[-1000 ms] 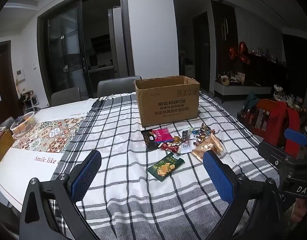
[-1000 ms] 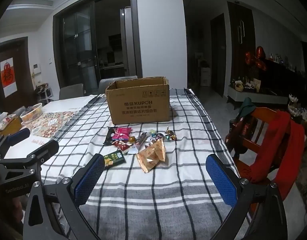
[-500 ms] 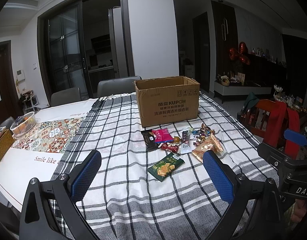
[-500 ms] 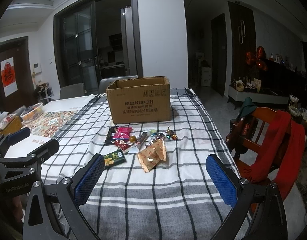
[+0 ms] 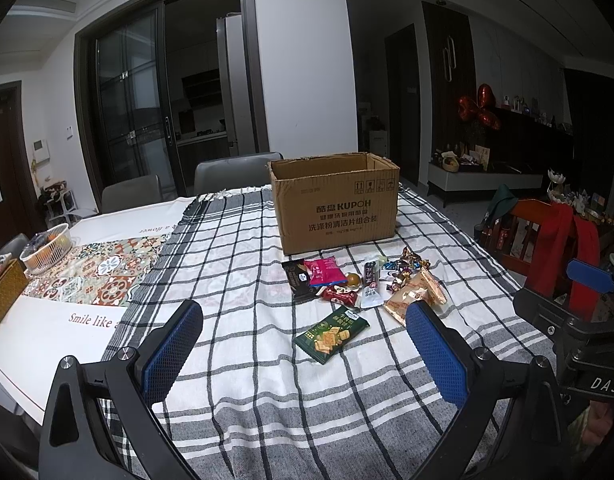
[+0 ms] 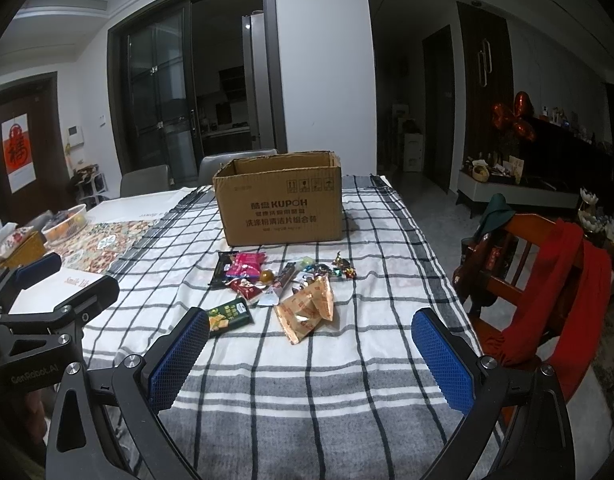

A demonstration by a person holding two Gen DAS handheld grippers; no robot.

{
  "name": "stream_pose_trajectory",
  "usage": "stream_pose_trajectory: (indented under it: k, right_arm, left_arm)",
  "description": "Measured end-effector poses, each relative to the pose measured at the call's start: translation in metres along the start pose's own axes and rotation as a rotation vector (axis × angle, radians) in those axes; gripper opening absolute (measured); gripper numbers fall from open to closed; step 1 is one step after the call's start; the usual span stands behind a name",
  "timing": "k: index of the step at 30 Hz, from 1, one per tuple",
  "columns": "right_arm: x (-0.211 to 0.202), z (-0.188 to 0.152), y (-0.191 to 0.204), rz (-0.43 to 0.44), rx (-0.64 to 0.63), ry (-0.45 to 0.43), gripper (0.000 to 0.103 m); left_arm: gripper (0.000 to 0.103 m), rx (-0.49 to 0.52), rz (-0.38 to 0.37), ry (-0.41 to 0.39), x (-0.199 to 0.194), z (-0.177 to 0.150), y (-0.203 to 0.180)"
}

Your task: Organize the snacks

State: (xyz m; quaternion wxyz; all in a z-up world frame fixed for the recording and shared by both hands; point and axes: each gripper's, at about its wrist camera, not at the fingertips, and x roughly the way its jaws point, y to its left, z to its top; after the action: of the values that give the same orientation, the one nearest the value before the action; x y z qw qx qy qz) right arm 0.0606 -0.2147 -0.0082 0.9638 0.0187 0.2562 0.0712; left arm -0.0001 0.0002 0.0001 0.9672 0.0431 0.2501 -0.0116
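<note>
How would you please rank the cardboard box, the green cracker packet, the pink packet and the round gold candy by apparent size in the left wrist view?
1. Cardboard box, largest by far.
2. Green cracker packet.
3. Pink packet; it lies farther from the camera than the green one, so their true order is unsure.
4. Round gold candy, smallest.

A red garment (image 6: pixel 555 292) is draped over a wooden chair (image 6: pixel 507 264) (right of the checked tablecloth (image 6: pixel 307 360)); a white basket (image 5: pixel 47 248) is set well left of it.
</note>
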Motion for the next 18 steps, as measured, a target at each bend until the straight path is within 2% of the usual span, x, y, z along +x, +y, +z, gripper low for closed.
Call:
stream_pose_trajectory:
  k: [10,18]
  right_arm:
    - [0.003,-0.004,0.006,-0.001,-0.001,0.013,0.102]
    - [0.022,-0.006,0.002,0.009,0.004,0.062,0.102]
  left_arm:
    - [0.103,-0.002,-0.003,0.012,0.003,0.001,-0.005]
    - [0.103,-0.004,-0.025,0.056,0.023,-0.007,0.002]
